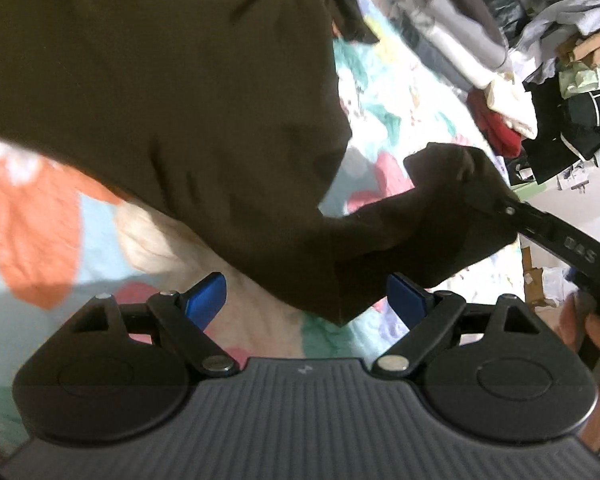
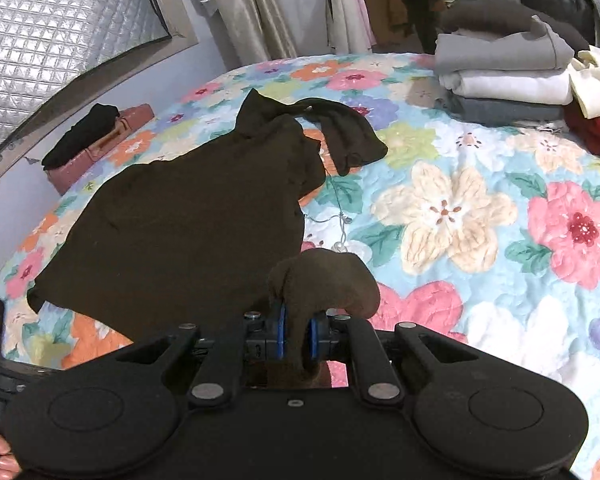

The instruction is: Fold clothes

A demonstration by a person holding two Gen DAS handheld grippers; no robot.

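I see the bed (image 2: 480,216) under its flowered quilt, and the dark brown top (image 2: 188,224) lies spread across it. A stack of folded clothes (image 2: 504,76) sits at the far edge. My right hand-held gripper (image 2: 296,338) is clamped on a bunched end of the top. My left hand-held gripper (image 1: 306,304) has its jaws spread wide, holding nothing, just beside the cloth.

Garment (image 2: 188,220) spread on the quilt (image 2: 480,208), folded stack (image 2: 504,76) behind right, perhaps a box (image 2: 100,148) far left.
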